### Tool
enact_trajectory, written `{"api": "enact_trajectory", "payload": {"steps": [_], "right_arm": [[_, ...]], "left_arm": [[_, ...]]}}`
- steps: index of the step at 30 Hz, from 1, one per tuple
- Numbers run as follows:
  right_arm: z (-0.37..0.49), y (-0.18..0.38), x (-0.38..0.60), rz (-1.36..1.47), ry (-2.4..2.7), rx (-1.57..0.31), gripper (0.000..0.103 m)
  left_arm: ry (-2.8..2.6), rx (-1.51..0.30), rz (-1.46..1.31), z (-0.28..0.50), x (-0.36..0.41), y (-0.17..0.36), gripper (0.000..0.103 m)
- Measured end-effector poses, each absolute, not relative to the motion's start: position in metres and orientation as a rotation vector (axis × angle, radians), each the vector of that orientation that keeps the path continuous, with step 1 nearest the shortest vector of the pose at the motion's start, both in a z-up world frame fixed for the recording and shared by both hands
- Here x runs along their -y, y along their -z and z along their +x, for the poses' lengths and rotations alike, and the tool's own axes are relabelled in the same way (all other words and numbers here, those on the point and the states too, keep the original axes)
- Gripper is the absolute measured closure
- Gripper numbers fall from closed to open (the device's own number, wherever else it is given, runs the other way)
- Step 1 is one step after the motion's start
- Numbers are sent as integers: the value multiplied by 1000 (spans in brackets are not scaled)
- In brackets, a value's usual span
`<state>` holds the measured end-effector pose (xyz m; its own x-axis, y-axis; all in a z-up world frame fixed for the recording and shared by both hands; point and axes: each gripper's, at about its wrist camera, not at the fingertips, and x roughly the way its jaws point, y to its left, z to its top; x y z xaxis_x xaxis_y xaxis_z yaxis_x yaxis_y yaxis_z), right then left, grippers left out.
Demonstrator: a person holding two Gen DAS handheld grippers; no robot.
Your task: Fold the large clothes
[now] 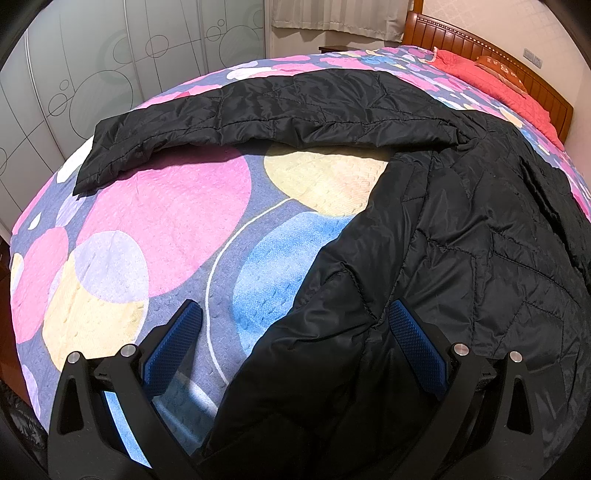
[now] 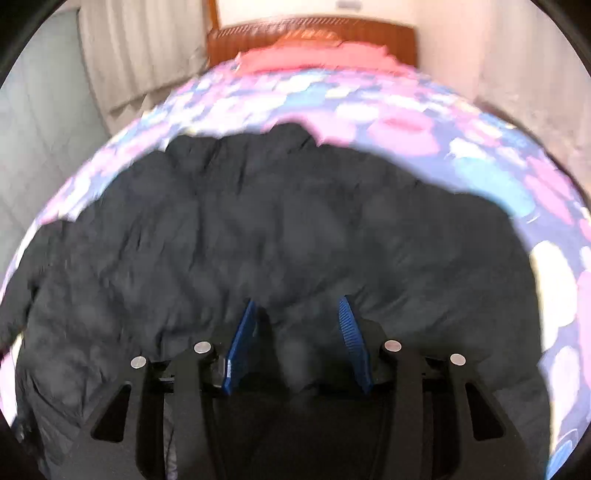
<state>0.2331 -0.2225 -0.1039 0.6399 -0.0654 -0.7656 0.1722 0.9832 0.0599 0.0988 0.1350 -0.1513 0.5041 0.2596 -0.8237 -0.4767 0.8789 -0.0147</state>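
Between the spread blue pads of the left gripper (image 1: 295,321) lies the hem of the black quilted jacket (image 1: 461,236), unpinched; ahead of it one sleeve (image 1: 229,122) stretches across the patterned bedspread (image 1: 177,206); beneath the right gripper (image 2: 297,314), jaws parted and gripping nothing, the jacket's body lies spread in a blurred view.

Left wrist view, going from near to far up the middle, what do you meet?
Left gripper → colourful bedspread → black jacket's sleeve → curtain.
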Motion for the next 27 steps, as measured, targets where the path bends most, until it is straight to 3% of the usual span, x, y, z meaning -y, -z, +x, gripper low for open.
{"api": "enact_trajectory", "payload": {"steps": [6, 9, 12, 16, 22, 27], "right_arm": [[255, 99, 273, 123, 311, -821, 56], [268, 133, 293, 153, 332, -924, 54], [269, 128, 293, 150, 313, -934, 54], [245, 101, 297, 182, 321, -863, 54], [225, 139, 310, 109, 373, -899, 54], [212, 117, 306, 142, 342, -866, 54]], "left_arm": [[-451, -945, -249, 99, -135, 152, 2], [-452, -946, -249, 100, -135, 152, 2], [-452, -946, -248, 100, -135, 152, 2], [-453, -947, -246, 100, -134, 151, 2], [-453, -948, -244, 100, -134, 152, 2], [-445, -947, -259, 101, -136, 152, 2]]}}
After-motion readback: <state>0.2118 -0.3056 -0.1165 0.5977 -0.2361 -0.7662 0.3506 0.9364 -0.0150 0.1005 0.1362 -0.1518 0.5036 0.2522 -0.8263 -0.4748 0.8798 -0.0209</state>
